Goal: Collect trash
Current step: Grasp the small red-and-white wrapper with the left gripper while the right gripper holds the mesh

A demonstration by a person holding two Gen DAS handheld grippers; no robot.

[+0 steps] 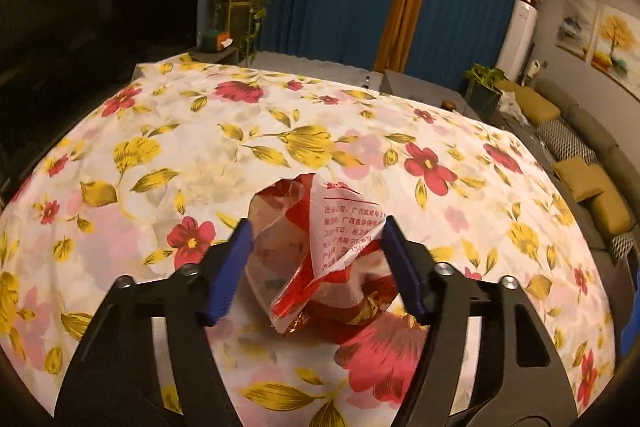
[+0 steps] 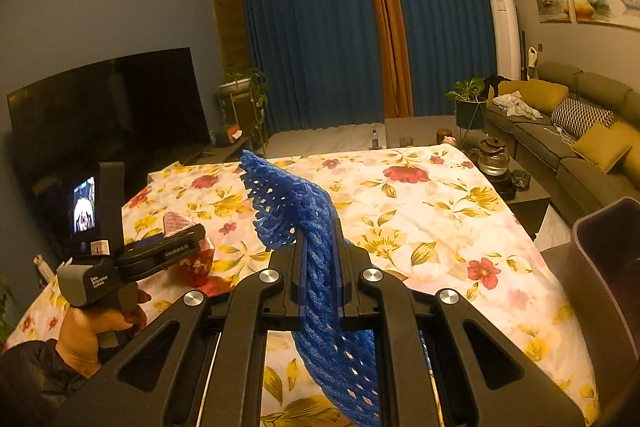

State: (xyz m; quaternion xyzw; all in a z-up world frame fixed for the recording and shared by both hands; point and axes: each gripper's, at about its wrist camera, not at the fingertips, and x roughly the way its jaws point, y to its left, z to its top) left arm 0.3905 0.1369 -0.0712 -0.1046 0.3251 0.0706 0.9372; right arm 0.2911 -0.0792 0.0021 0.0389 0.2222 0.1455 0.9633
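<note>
Two claws: left claw (image 1: 315,223) released astride red wrapper (image 1: 320,267) amid bare cloth (image 1: 240,131), right claw (image 2: 320,247) clenched on blue net (image 2: 280,203).

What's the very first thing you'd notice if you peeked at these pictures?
Probably the crumpled red-and-white wrapper, sitting on the flowery tablecloth right between the blue pads of the left gripper. Next, the blue foam net sticking up from the tightly shut right gripper. Behind it all hang big blue curtains.

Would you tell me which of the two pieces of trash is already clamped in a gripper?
The blue foam net, pinched in the right gripper. The red-and-white wrapper lies on the floral cloth between the left gripper's fingers.
</note>
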